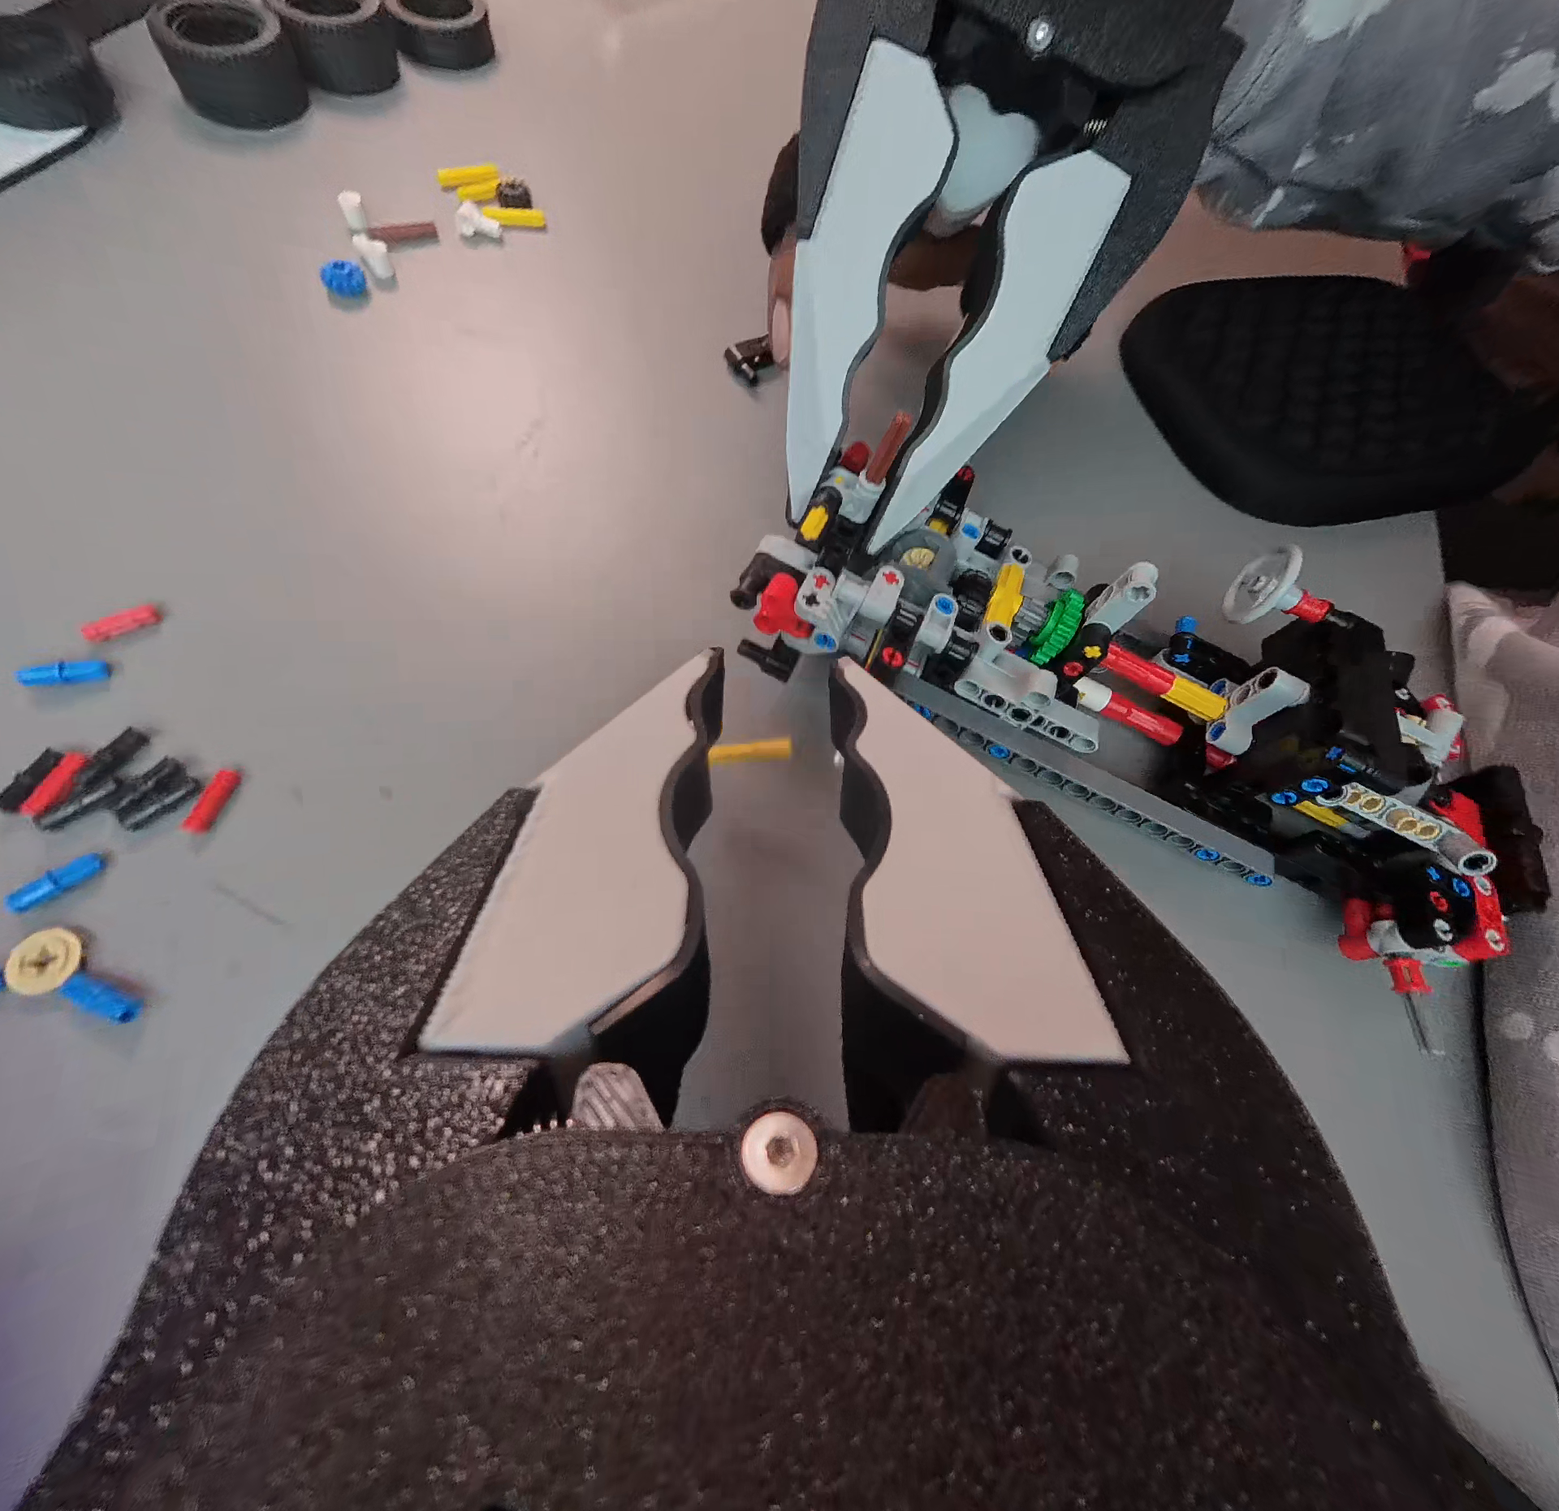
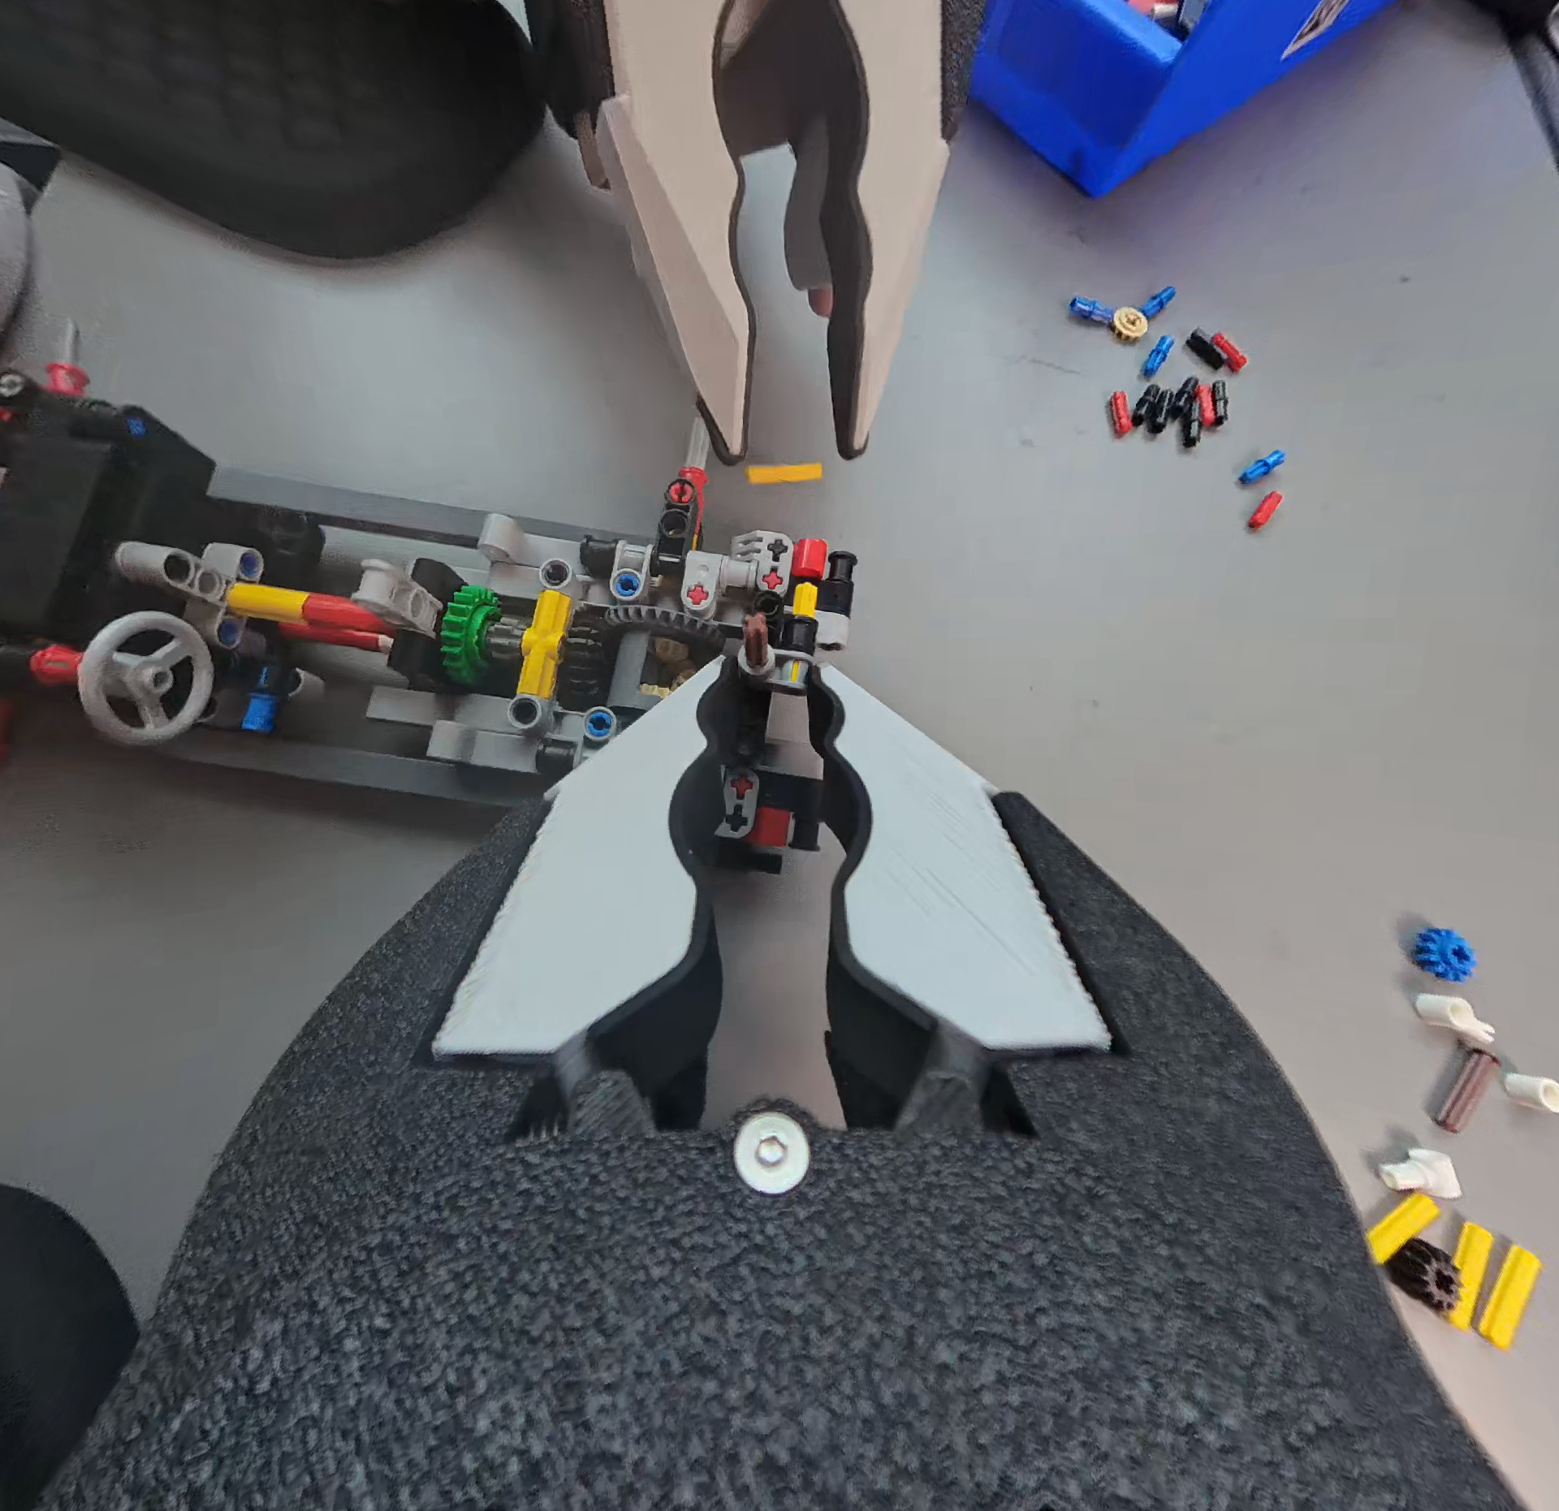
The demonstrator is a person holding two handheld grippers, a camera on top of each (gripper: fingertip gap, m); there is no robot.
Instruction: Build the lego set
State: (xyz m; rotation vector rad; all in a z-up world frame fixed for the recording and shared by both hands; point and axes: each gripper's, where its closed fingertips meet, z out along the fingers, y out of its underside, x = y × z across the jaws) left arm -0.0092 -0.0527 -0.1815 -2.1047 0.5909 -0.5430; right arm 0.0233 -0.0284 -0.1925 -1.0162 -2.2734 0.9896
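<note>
The partly built lego chassis (image 1: 1097, 711) lies on the grey table (image 1: 422, 458), with a green gear and a grey steering wheel (image 2: 145, 677); it also shows in the right wrist view (image 2: 380, 627). My right gripper (image 2: 772, 669) is shut on the chassis front end, on a grey connector block with a brown axle (image 2: 757, 631) sticking up; it comes in from above in the left wrist view (image 1: 837, 530). My left gripper (image 1: 776, 661) is open and empty, its tips just short of the chassis front. A yellow axle (image 1: 751, 749) lies on the table between its fingers, also in the right wrist view (image 2: 784, 472).
Black tyres (image 1: 337, 36) stand at the far left. Loose red, blue and black pins (image 1: 110, 796) and yellow and white parts (image 1: 472, 205) lie scattered. A blue bin (image 2: 1097, 79) stands behind the pins (image 2: 1181, 391). A black mesh seat (image 1: 1316, 399) lies beyond the table edge. The black mesh seat (image 1: 1316, 399) is about 25 cm from both grippers' fingertips.
</note>
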